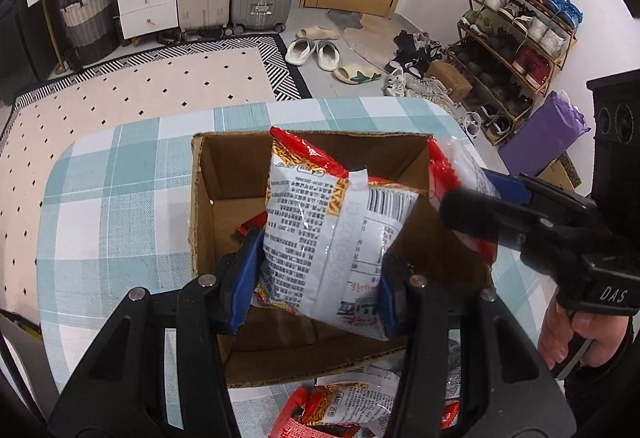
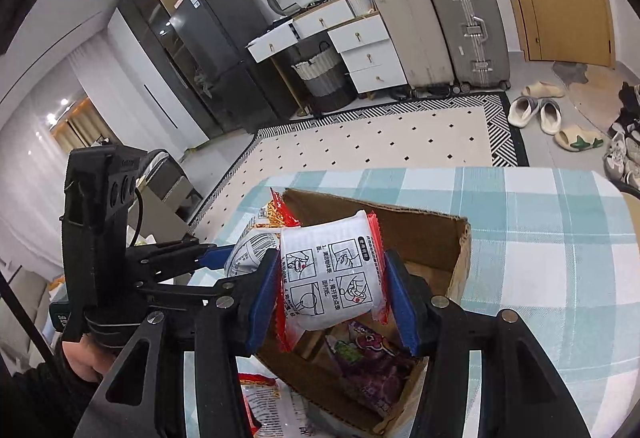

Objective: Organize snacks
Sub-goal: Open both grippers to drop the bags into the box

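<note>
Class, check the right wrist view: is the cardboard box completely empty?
No: a purple snack bag already lies on the floor of the cardboard box, below the white packet in the right gripper.

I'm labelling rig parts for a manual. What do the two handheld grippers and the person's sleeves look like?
Both the left gripper and the right gripper have black angular frames with silver bolts and blue finger pads. One handle band reads "DAS". Dark sleeve at each wrist.

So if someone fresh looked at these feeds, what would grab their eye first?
Two white-and-red snack packets over the open cardboard box: the left hand-held gripper clamps the larger packet, the right hand-held gripper a smaller packet printed with instruction drawings. Next, the teal checked tablecloth under the box, and a purple packet already inside.
</note>
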Tool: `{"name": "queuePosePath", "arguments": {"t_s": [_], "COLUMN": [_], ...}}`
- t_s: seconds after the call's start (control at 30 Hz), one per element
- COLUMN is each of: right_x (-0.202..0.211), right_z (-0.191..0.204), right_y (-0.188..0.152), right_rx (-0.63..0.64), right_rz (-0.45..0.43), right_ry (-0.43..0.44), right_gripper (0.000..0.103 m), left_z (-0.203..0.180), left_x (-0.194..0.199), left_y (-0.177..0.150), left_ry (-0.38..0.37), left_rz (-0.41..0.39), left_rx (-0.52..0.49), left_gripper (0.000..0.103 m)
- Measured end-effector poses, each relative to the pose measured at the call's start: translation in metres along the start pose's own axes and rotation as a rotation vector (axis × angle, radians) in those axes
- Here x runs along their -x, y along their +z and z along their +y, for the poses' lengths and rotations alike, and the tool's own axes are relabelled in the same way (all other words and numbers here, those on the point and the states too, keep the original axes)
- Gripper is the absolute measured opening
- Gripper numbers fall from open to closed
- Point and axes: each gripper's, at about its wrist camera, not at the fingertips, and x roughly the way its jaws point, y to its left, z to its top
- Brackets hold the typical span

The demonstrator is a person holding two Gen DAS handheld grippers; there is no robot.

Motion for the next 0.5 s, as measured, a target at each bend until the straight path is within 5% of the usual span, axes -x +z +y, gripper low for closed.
{"name": "queuePosePath", "arguments": {"t_s": [0.37,0.5], "right_x": [-0.003,0.015], "right_z": [-0.003,0.006], "right_y": [-0.008,-0.010], "right_rx": [0.013,0.031], "right_rz": [-0.006,-0.041], "right_ry": [-0.009,-0.002], "right_gripper": [0.064,0.067], "left_z": [0.009,0.005], "left_x": [0.001,0.024], "left_y": [-0.010,-0.020], "left_ry": [0.044,0.047], "left_rz": [-0.015,-0.052], "left_rx": [-0.022,-0.006], "left_gripper": [0.049,0.065]}}
